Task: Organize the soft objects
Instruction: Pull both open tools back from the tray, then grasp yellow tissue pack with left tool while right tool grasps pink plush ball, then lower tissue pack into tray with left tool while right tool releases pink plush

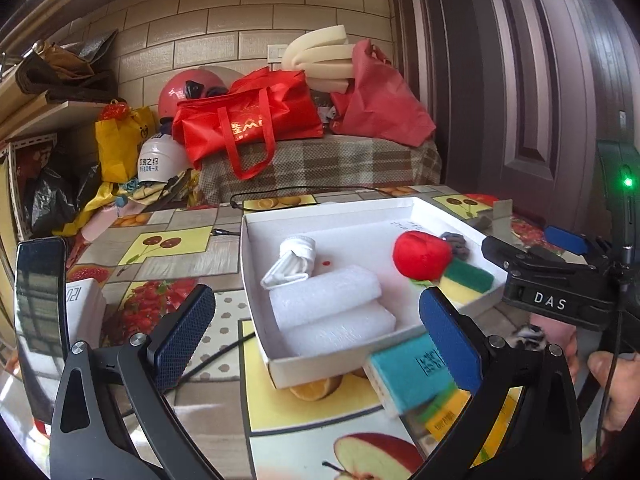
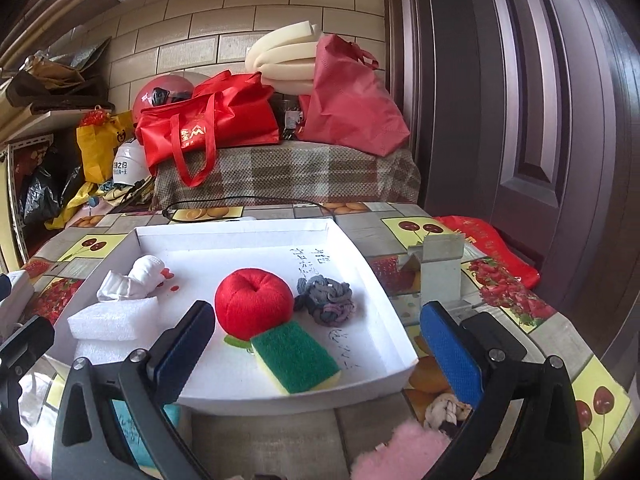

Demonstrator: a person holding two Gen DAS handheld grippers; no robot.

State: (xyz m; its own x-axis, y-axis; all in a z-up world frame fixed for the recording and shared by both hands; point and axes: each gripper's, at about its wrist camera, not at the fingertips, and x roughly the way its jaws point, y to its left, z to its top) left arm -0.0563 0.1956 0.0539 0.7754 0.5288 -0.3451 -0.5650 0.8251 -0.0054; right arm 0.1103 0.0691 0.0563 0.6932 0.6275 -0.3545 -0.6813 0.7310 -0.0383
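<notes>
Left wrist view: the left gripper (image 1: 316, 320) has its jaws spread wide with nothing between the pads. Beyond it a white tray (image 1: 256, 264) sits on the fruit-print table (image 1: 168, 240). In the tray, near left, lie two stacked foam blocks (image 1: 328, 312), with a rolled white sock (image 1: 292, 260) just behind them. To the right sit a red plush apple (image 1: 422, 254), a grey knot (image 1: 456, 244) at the far right wall, and a green-and-yellow sponge (image 1: 466, 280) near the apple. Outside the tray, near right, a teal sponge (image 1: 408, 372) lies on the table just beside the right finger. The right gripper (image 1: 560, 276) shows at the right edge, with a hand (image 1: 616, 384) below it. A phone (image 1: 40, 320) stands at the near left.

Right wrist view: the right gripper (image 2: 316, 344) is wide open and holds nothing; its tips hover at the tray's (image 2: 396, 320) near edge. The apple (image 2: 254, 300) sits mid-tray, touching the sponge (image 2: 296, 356) in front of it; the knot (image 2: 326, 300) is just right of the apple. The sock (image 2: 136, 280) and foam (image 2: 112, 324) are at the left. On the table (image 2: 520, 320) near the right finger lie a pale knotted cloth (image 2: 446, 408) and a pink fluffy piece (image 2: 404, 452).
</notes>
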